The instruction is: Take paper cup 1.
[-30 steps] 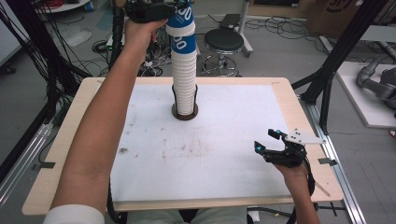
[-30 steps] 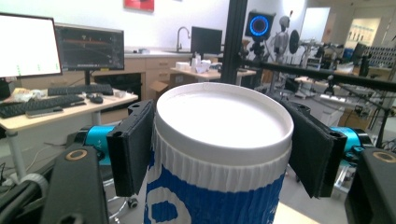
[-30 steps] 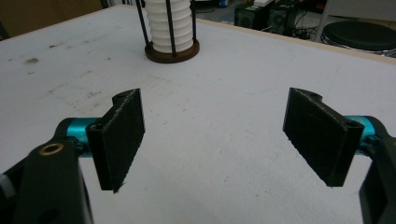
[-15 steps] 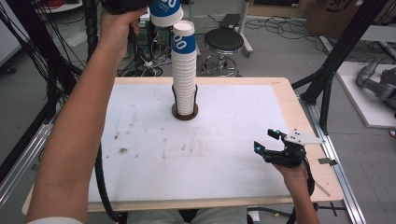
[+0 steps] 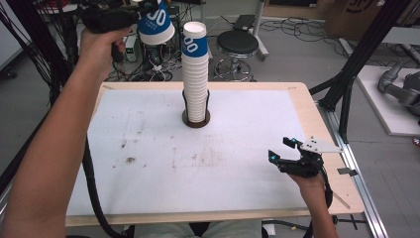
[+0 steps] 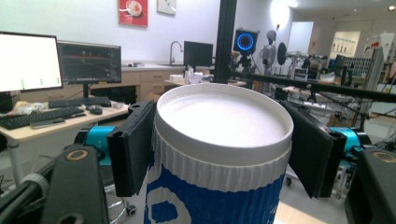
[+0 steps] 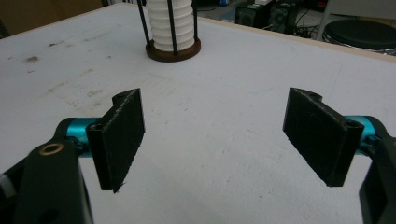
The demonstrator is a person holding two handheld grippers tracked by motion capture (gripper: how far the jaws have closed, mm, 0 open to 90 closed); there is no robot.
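Observation:
A tall stack of white and blue paper cups (image 5: 195, 74) stands in a round dark holder (image 5: 196, 119) with thin rods, at the far middle of the table; its foot (image 7: 171, 29) appears in the right gripper view too. High up to the left of the stack, my left gripper (image 5: 148, 12) is shut on a single upturned paper cup (image 5: 156, 22), whose white base (image 6: 223, 119) sits between the black pads (image 6: 133, 147). My right gripper (image 5: 281, 151) rests low near the table's right edge, open, with nothing between its pads (image 7: 122, 135).
The white mat (image 5: 163, 163) on the wooden table (image 5: 307, 104) bears a few dark smudges. A round stool (image 5: 237, 44), cables and black frame legs (image 5: 356, 59) stand beyond the far edge. In the left gripper view, monitors (image 6: 30, 60) and desks lie behind the cup.
My left hand has lifted the top cup off the stack and carried it to the left, clear of the stack. The right gripper has stayed in place.

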